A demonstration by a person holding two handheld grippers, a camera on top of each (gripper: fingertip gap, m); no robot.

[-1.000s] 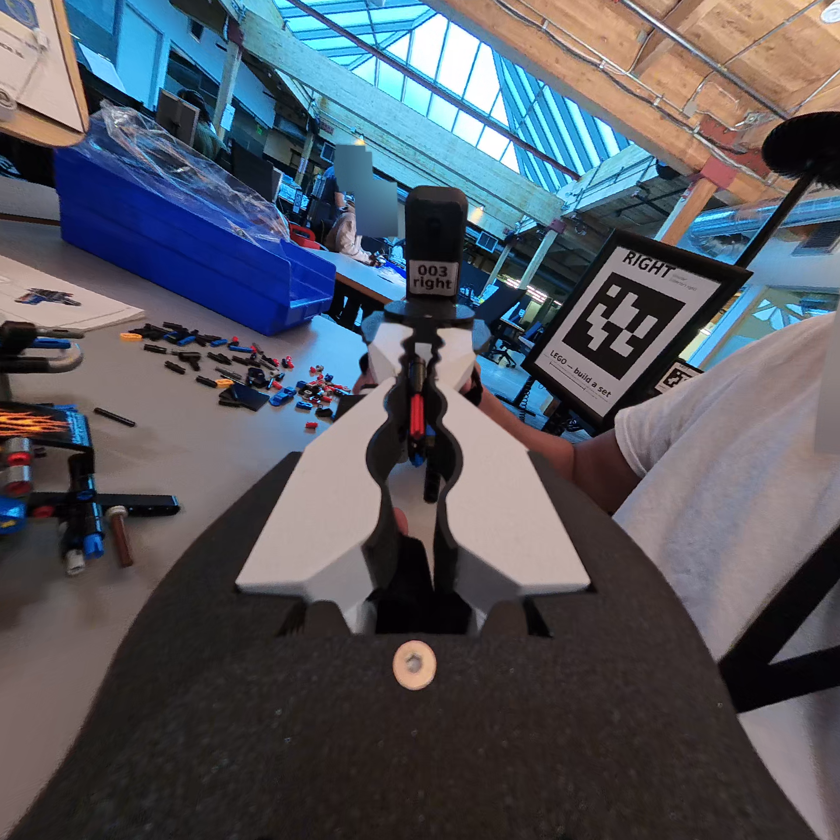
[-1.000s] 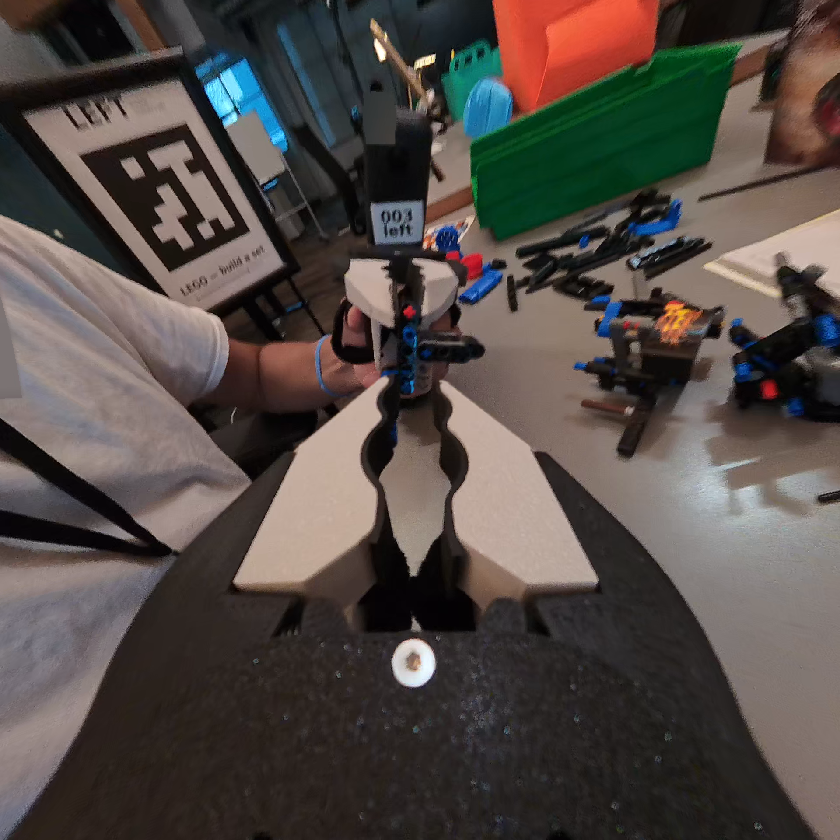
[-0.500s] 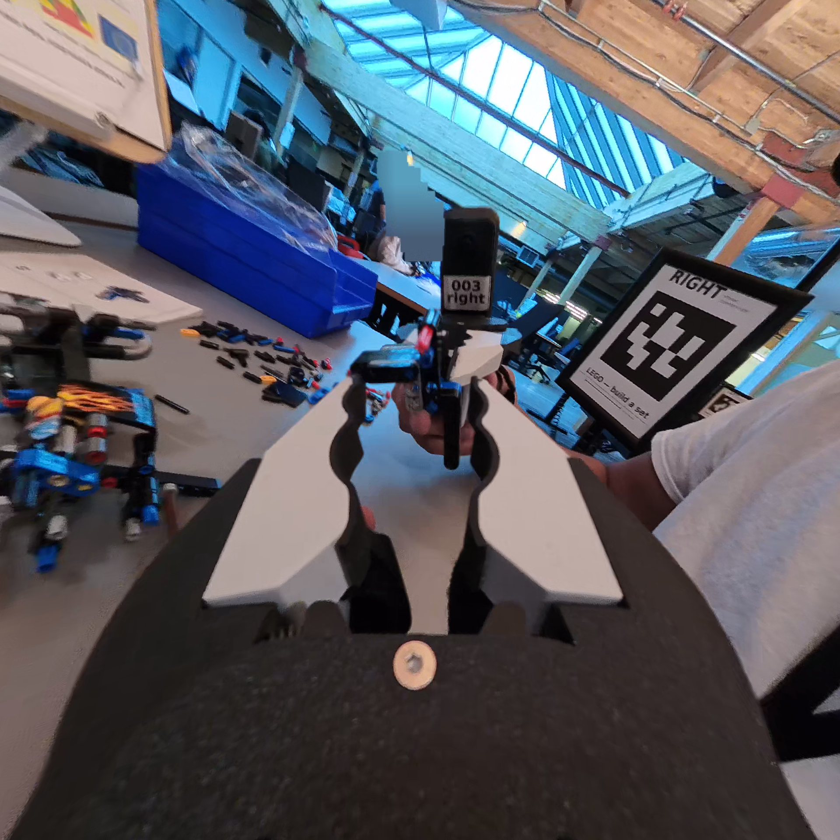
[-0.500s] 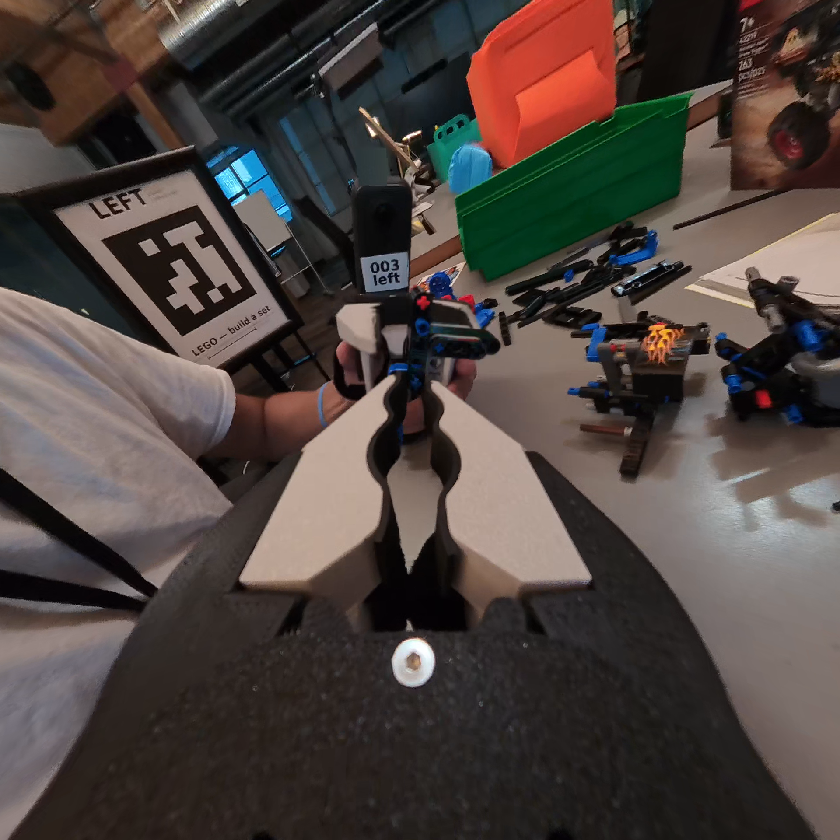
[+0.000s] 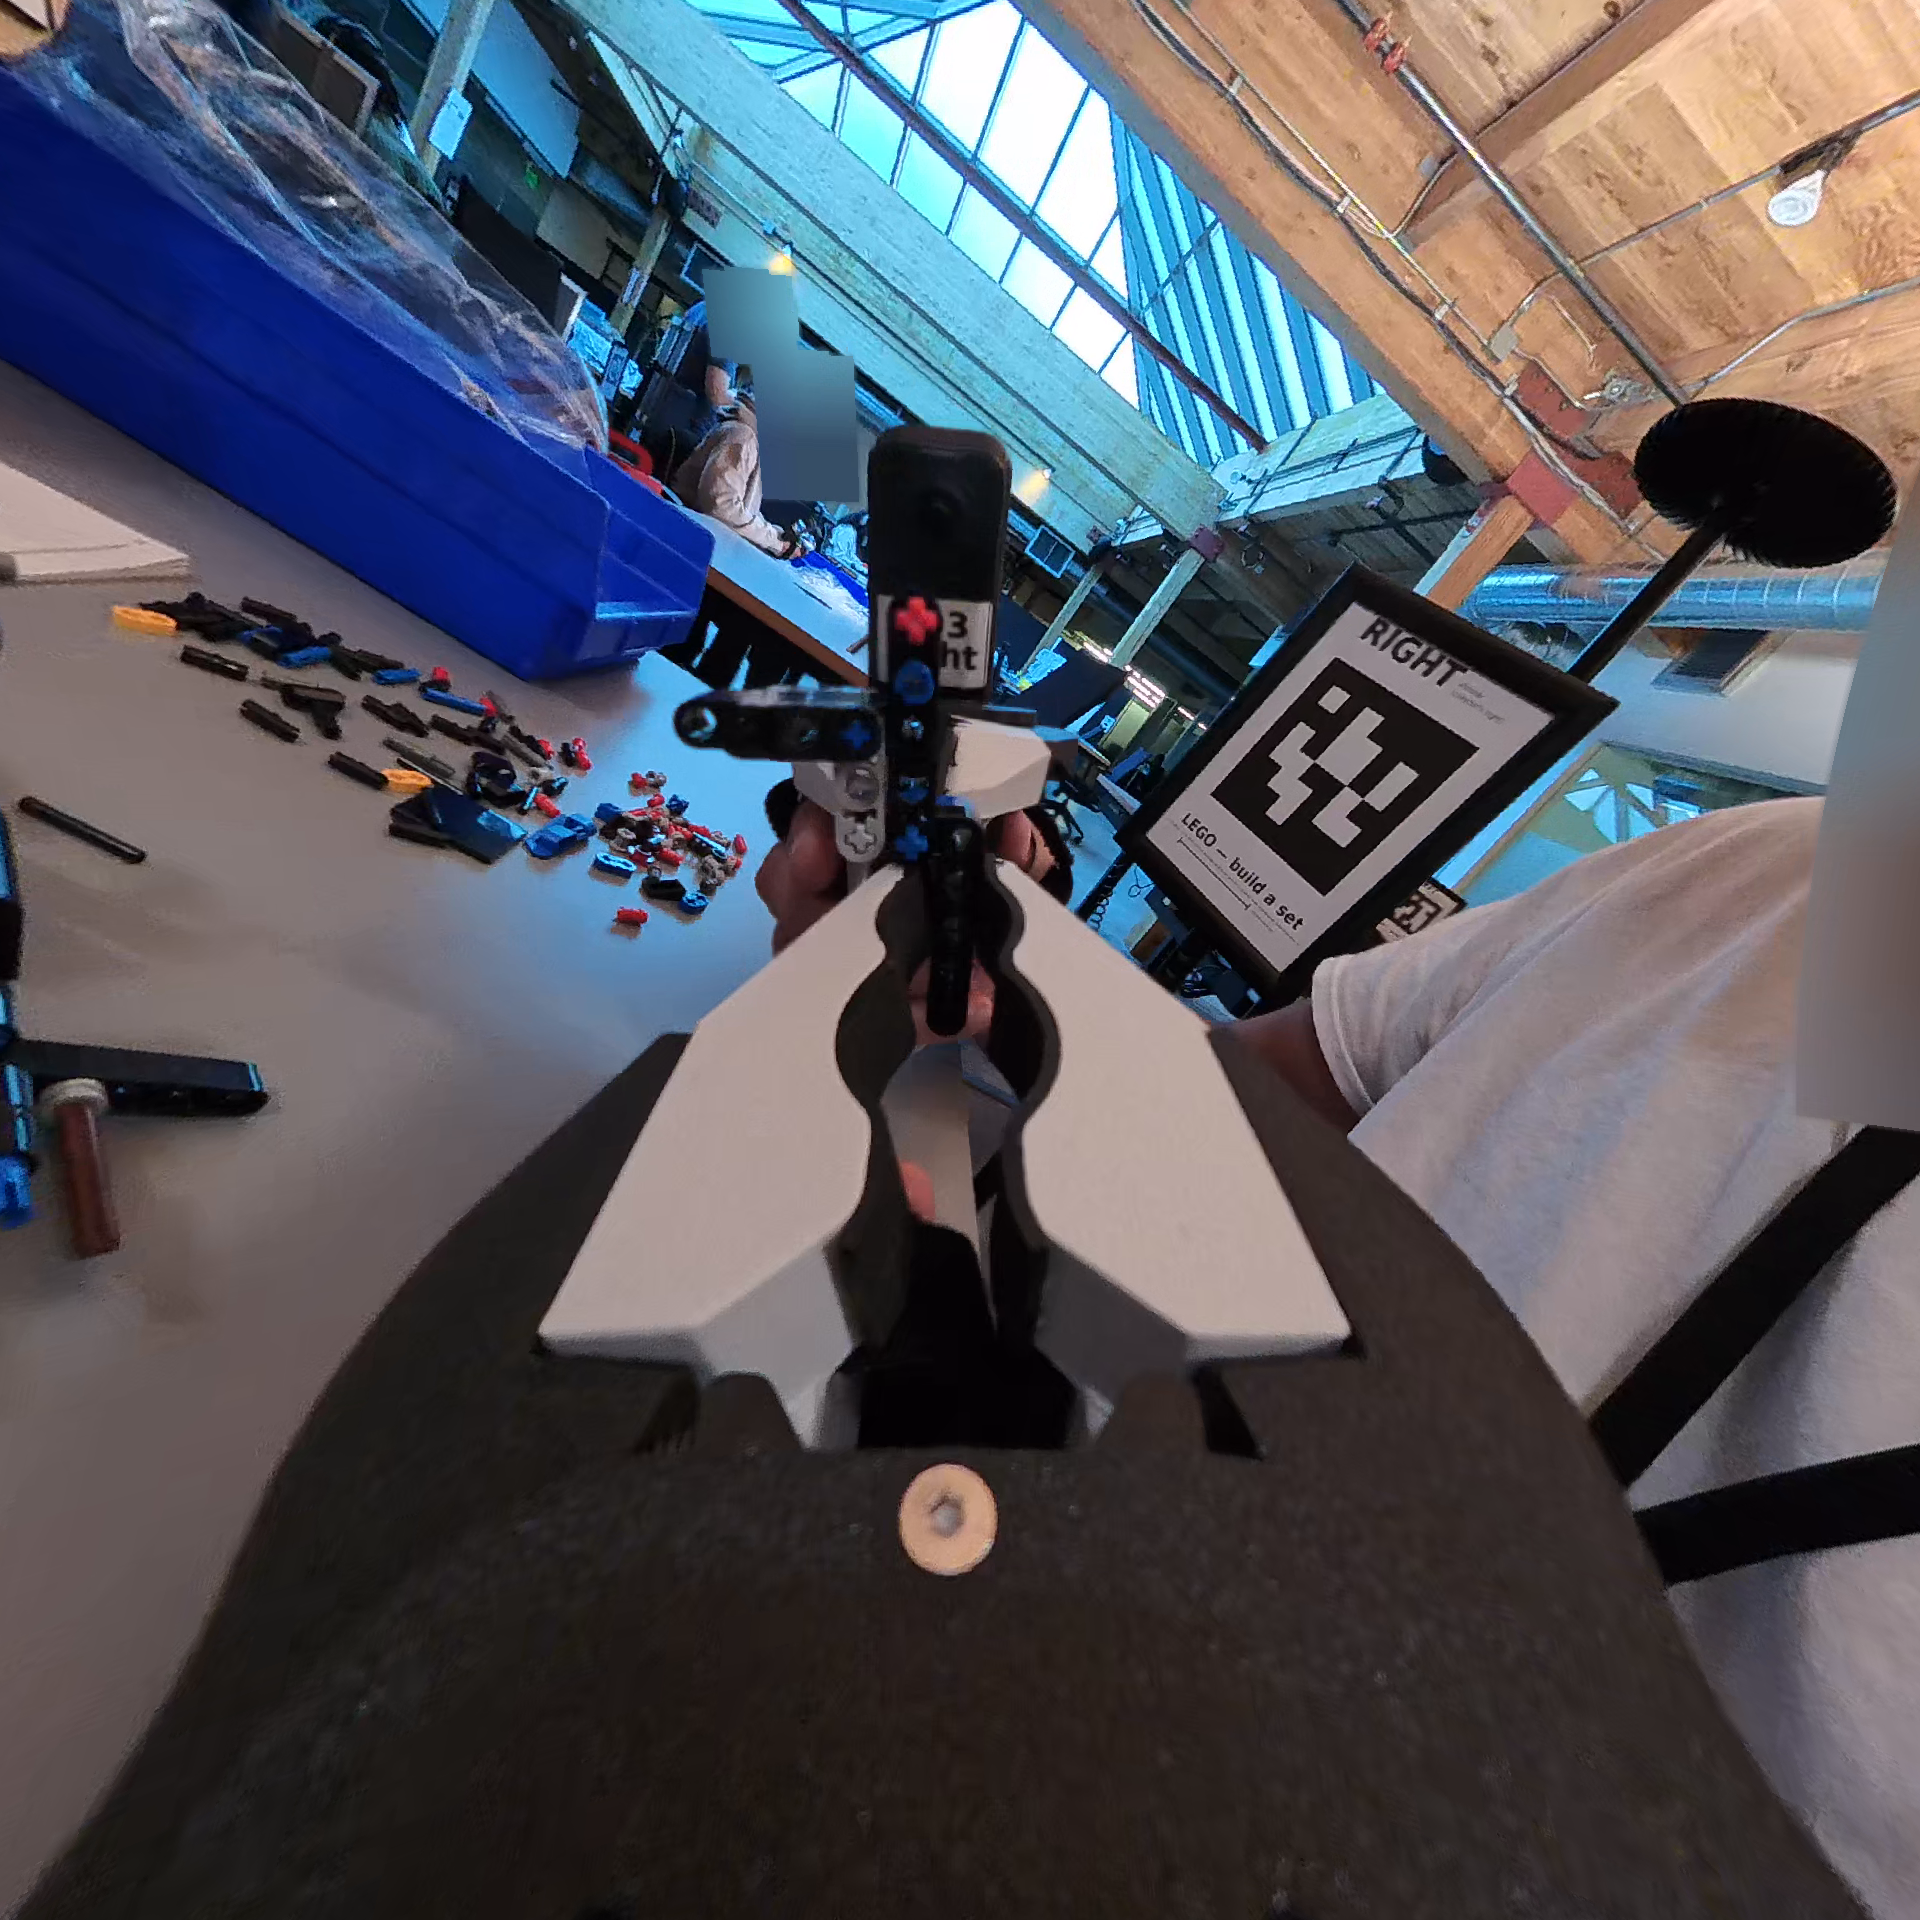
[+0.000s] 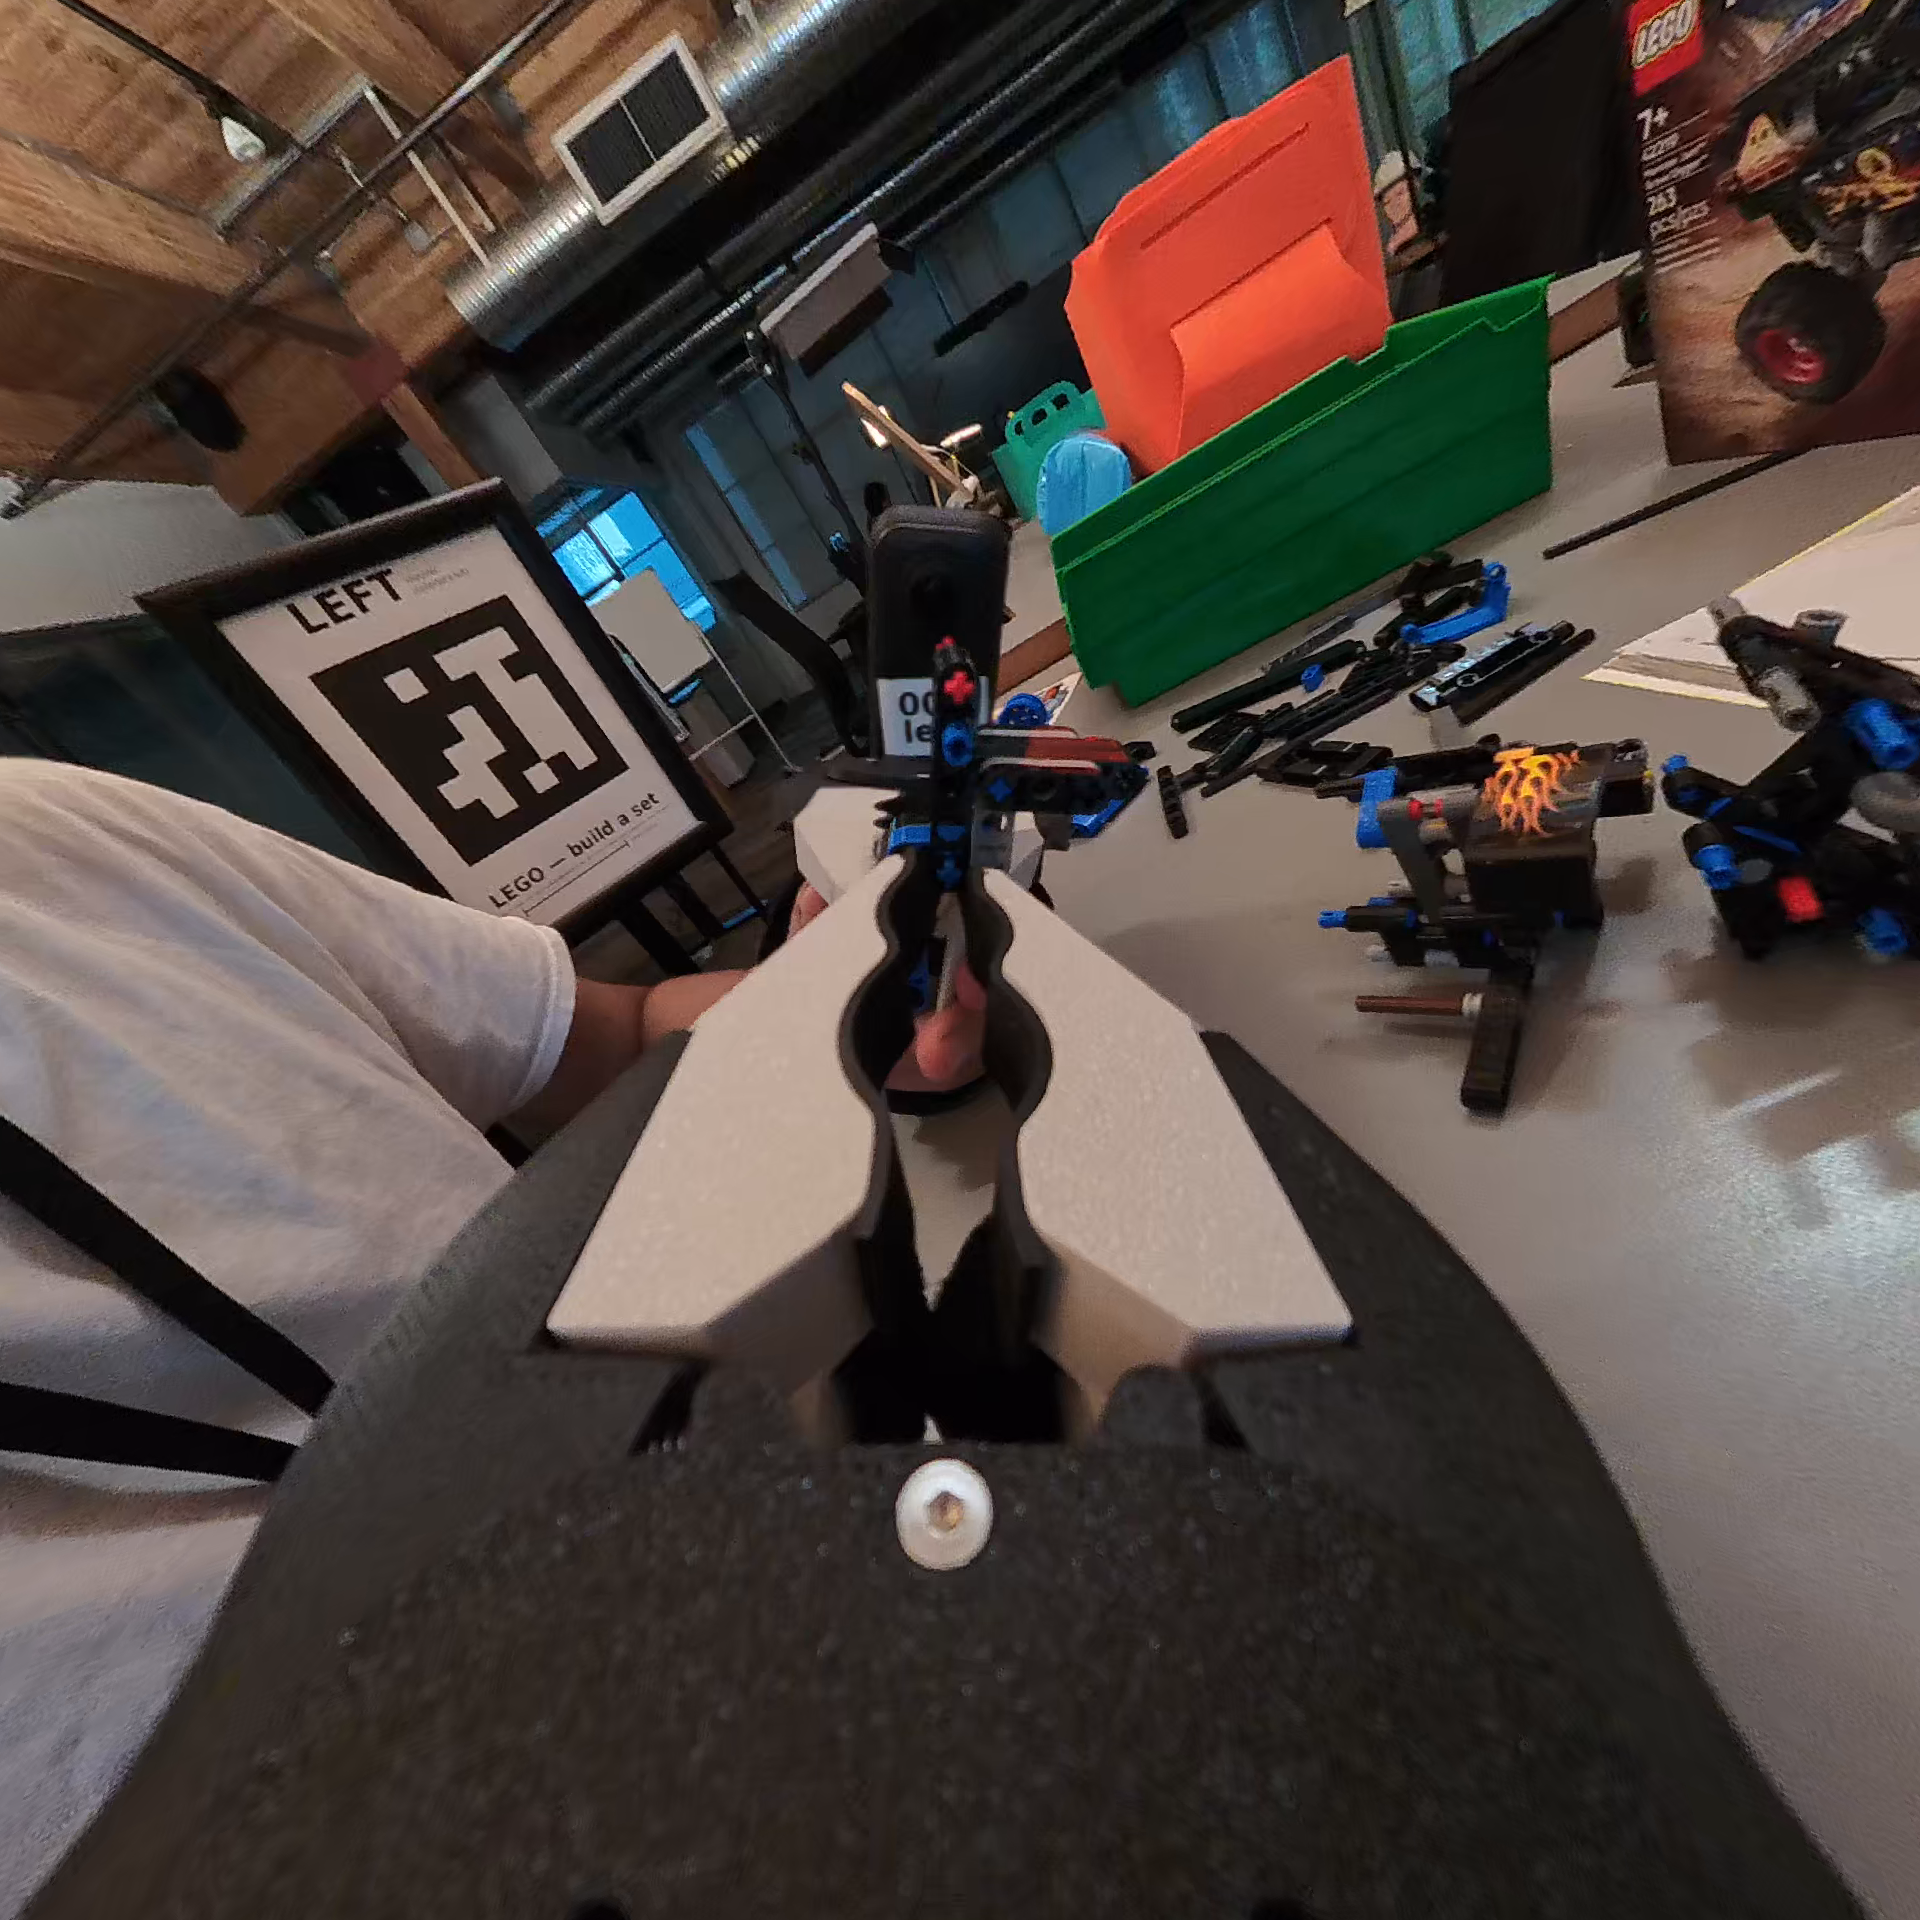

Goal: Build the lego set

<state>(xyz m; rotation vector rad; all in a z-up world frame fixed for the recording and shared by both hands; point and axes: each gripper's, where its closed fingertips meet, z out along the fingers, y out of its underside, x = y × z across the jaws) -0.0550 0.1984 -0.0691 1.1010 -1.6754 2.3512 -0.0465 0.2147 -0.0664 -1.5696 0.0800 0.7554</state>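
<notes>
A small lego assembly point(image 5: 914, 727) is held between both grippers above the table's near edge. It is an upright black beam with blue and red pins, a black cross beam point(image 5: 769, 722) and a grey piece. My left gripper point(image 5: 948, 894) is shut on the lower end of the upright beam. My right gripper point(image 6: 948, 873) faces it and is shut on the same assembly point(image 6: 951, 748) from the other side. The cross beam point(image 6: 1049, 784) points toward the table. A hand shows behind each gripper.
Loose small pieces point(image 5: 468, 748) lie before a blue bin point(image 5: 312, 416). Long black beams point(image 6: 1351, 686) lie before a green bin point(image 6: 1299, 520). A flame-stickered sub-build point(image 6: 1507, 831) and a chassis part point(image 6: 1818, 810) sit on the grey table point(image 6: 1558, 1351). Marker signs point(image 5: 1340, 769) stand off its edge. My left and right fingertips are right by each other.
My left gripper was open half a second ago and has now closed on the upright beam. The assembly has turned and stands higher in both views.
</notes>
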